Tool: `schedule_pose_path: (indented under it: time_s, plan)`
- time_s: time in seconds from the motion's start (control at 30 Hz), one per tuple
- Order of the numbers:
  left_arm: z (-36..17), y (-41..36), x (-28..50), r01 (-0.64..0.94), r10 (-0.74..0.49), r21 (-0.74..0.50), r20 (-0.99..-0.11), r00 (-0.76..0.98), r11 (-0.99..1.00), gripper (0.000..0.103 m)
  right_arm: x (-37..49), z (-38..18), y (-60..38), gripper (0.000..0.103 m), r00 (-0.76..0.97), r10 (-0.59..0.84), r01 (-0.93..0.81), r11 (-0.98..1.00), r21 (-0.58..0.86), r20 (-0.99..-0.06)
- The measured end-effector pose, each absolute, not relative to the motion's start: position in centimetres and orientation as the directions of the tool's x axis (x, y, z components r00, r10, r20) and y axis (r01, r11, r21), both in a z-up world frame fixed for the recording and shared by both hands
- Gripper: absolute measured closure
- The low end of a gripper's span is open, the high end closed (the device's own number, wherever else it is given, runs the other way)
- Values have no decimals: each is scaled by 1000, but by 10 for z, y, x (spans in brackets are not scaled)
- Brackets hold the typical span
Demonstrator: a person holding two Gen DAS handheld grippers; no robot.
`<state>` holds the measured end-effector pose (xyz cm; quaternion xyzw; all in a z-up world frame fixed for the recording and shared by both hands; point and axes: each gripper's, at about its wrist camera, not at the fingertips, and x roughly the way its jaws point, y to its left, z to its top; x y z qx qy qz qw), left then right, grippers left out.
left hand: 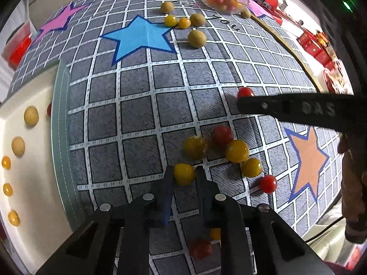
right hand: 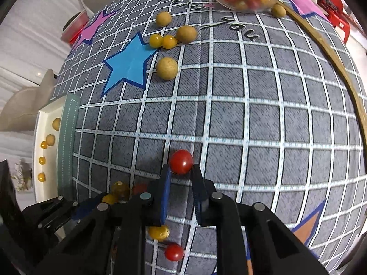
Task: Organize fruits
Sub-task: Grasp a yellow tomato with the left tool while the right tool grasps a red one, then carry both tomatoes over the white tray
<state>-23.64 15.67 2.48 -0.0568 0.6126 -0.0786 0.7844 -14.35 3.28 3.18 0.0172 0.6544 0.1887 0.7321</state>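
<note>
A red tomato sits half hidden behind the right gripper in the left wrist view. Another red tomato and a yellow one blur beneath the left gripper. The white tray runs off the frame's left edge. The clear bowl is cut by the top edge; its fruit blurs together.

Both grippers, left gripper and right gripper, are built of black plastic with blue-padded fingers and round silver screws.
</note>
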Motion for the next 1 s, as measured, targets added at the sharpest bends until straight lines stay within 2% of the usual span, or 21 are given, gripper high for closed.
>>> schedule_pose_path:
  time_s: [0.5,1.0]
  plan:
    - [48,176,-239,18,-207,-210,-938,278,978,83,-167,50,29,83,53,334,-238,920,313,-941]
    - [70,252,-268,-170,-97,-166,-929,357,971,83,-170,71,111,83,23,370,-405,853,330,-929]
